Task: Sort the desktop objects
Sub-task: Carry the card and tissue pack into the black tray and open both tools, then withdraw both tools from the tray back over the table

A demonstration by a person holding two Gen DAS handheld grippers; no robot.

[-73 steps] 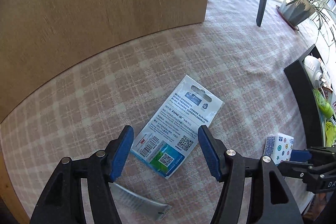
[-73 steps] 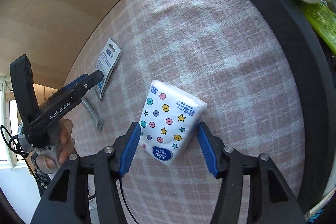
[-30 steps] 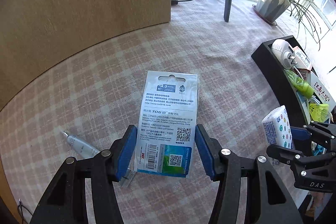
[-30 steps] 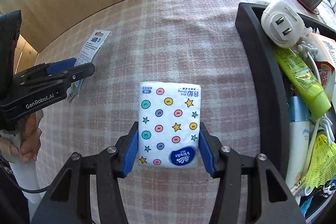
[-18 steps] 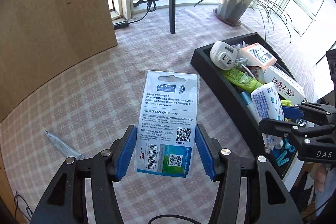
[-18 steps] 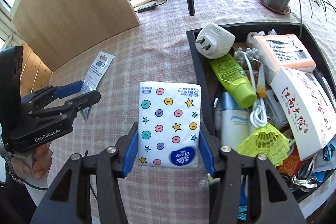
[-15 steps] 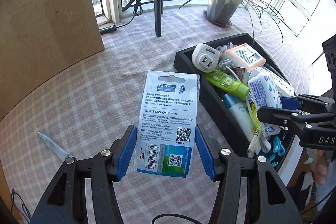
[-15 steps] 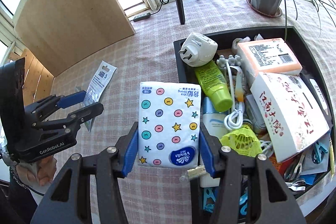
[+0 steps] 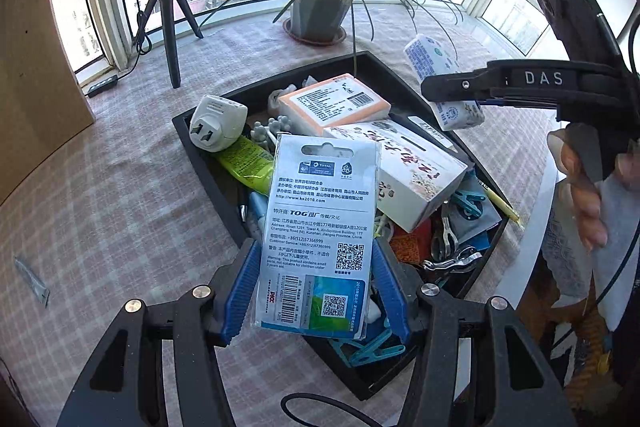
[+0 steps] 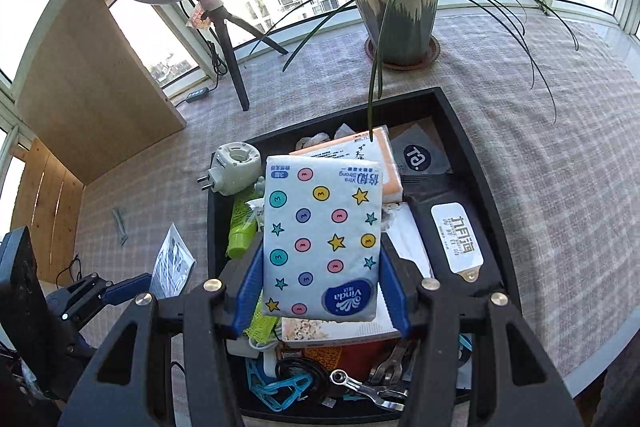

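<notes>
One tray (image 9: 200,143), one plant (image 10: 396,23), perhaps two blue clips (image 9: 372,351).

Card pack (image 9: 320,227), tissue pack (image 10: 322,239) above tray (image 10: 472,163)

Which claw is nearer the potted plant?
Right. The right claw, clamped on the tissue pack, hangs over the tray's plant-side half; the left claw, holding the card package, is over the near corner, farther from the potted plant.

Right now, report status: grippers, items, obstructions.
Left gripper shut on carded packet. Right gripper shut on tissue pack. Both above black tray, already crowded. Plant leaf overhangs it.
</notes>
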